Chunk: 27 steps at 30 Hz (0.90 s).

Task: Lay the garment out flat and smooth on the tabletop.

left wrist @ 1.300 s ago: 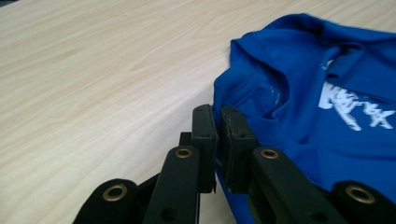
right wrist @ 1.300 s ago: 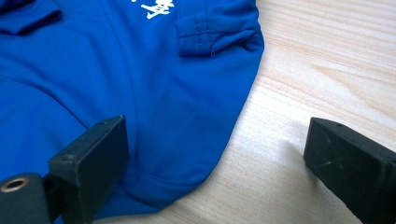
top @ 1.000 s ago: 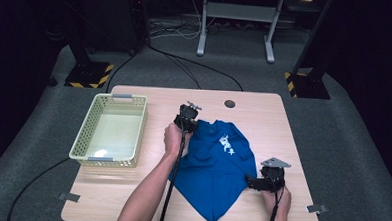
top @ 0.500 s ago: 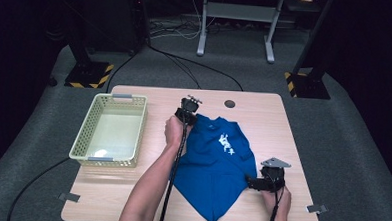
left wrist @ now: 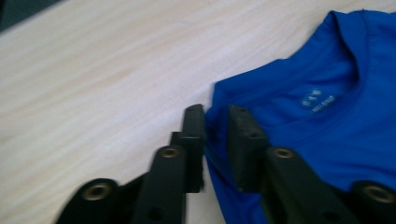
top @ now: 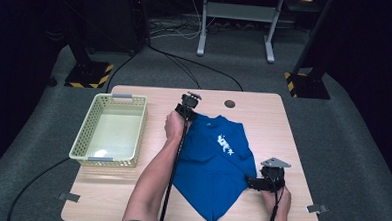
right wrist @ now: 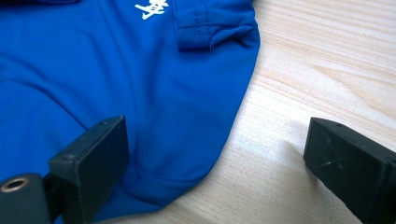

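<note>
Blue T-shirt (top: 214,169) is seen lying on the pale wood table (top: 293,125), part-folded, sleeve tucked in; it's not yet in the mesh basket (top: 110,129), approx. halfway at best. Left gripper (left wrist: 215,135) jaws have just been opening, a narrow gap now, shoulder edge between them but unpressed. Right gripper (right wrist: 215,163) is held wide open astride the hem, gripping nothing. Fabric: soft, smooth knit w/ white print.

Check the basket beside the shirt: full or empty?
Empty. The high view shows the basket with its bare pale floor; the blue shirt lies on the table beside it.
</note>
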{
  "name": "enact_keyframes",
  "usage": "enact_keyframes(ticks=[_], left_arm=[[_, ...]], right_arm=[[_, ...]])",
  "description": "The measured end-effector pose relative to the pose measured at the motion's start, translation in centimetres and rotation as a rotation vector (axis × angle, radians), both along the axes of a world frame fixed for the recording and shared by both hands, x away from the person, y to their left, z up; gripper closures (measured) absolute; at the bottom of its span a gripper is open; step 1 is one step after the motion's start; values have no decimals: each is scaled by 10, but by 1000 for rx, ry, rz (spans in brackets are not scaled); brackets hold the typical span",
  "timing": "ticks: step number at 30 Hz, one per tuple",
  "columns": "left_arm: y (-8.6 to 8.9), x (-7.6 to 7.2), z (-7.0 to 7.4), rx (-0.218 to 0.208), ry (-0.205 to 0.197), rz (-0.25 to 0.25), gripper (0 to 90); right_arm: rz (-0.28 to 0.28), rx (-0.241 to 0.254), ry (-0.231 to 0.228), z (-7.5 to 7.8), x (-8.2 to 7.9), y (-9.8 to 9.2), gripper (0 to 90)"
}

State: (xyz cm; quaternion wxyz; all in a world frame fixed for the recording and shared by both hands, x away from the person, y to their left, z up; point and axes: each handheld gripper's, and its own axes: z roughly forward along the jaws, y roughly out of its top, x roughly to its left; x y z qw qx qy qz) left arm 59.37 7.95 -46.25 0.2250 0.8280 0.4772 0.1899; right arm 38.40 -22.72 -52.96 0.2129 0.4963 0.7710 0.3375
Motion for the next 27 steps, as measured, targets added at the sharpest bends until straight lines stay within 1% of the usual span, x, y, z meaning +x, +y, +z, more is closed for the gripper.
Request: enact_keyframes(ticks=[3, 4, 5, 7, 9, 11, 12, 13, 16, 17, 18, 19, 22, 24, 25, 27], left_arm=[[0, -8, -3, 4, -1, -11, 582], [1, -11, -3, 0, -2, -12, 534], [2, -15, -4, -16, -2, -14, 489], [4, -23, -4, -23, -7, -23, 411], [6, -32, -3, -31, -18, -45, 352], [7, -42, -2, -49, -26, -67, 289], [8, -48, -1, -61, -30, -73, 267], [9, -54, -1, -65, -27, -86, 244], [12, -72, 0, -101, -29, -122, 201], [13, -79, 0, -111, -21, -132, 185], [14, -87, -2, -121, -26, -144, 167], [14, -96, -3, -115, -29, -158, 159], [16, -125, -12, -143, -39, -199, 144], [16, -145, -19, -140, -45, -220, 123], [17, -155, -21, -146, -47, -224, 114], [19, -172, -28, -171, -55, -224, 107]], right_arm=[[-1, 0, 0, 0, 0, 0, 57], [-1, 0, 0, 0, 0, 0, 57], [0, 0, 0, 0, 0, 0, 57], [0, 0, 0, 0, 0, 0, 57], [0, 0, 0, 0, 0, 0, 57], [0, 1, 0, 0, 0, 0, 58], [0, 0, 0, 0, 0, 0, 57], [-1, 0, 0, 0, 0, 0, 57], [-1, 0, 0, 0, 0, 0, 57], [-1, 0, 0, 0, 0, 0, 57], [0, 0, 0, 0, 0, 0, 57], [-1, 0, 0, 0, 0, 0, 57], [-1, 0, 0, 0, 0, 0, 57], [-1, 0, 0, 0, 0, 0, 57], [-1, 0, 0, 0, 0, 0, 57], [-1, 0, 0, 0, 0, 0, 58]])
